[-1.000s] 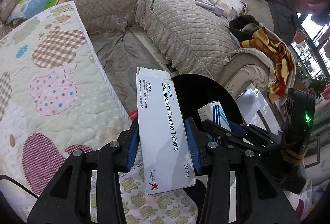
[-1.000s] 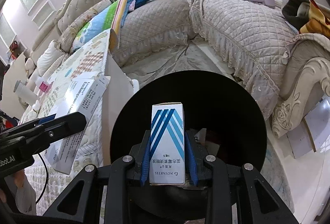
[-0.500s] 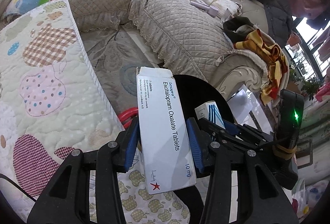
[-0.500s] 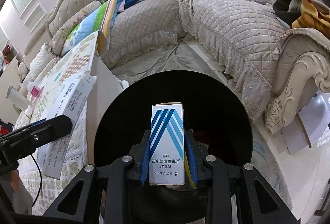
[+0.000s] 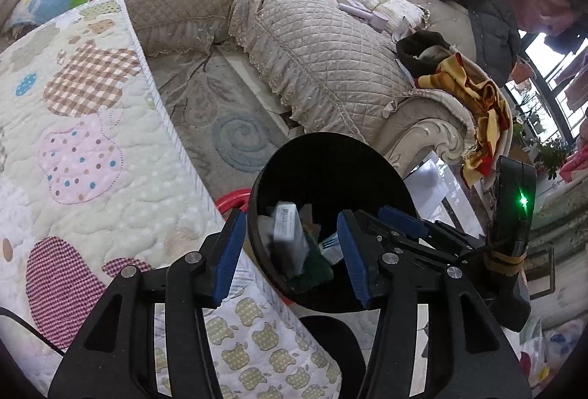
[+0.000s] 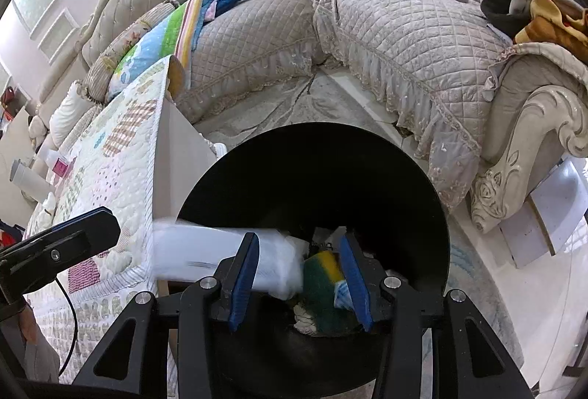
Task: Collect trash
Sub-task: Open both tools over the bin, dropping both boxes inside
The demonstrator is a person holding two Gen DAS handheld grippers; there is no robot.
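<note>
Looking down into the black bin (image 5: 327,178) from both wrist cameras, we see the white tablet box (image 5: 290,233) lying inside it, its long axis running from the near rim toward the far wall, barcode end tipped up and away in the left view. In the right view that same box (image 6: 205,255) is a blurred white streak, long axis lying across the picture from the quilt edge to the bin's middle, caught in motion.

Our left gripper (image 5: 290,252) has just been opening and its blue pads now hold nothing; a second ago they clamped the tablet box upright. Our right gripper (image 6: 299,270) has likewise just been opening and is released; the blue-striped carton (image 6: 341,294) it gripped earlier now lies down in the bin against the right pad's side, only a corner showing. In the left view that carton (image 5: 329,244) pokes up near the right pad.

A green and yellow sponge (image 6: 323,274) sits in the bin between the two boxes. Beside the bin stands the table under an apple-print quilt (image 5: 92,142), a red ring (image 5: 231,202) shows between them, and the quilted sofa (image 5: 312,42) curves behind on the patterned rug (image 5: 235,134).
</note>
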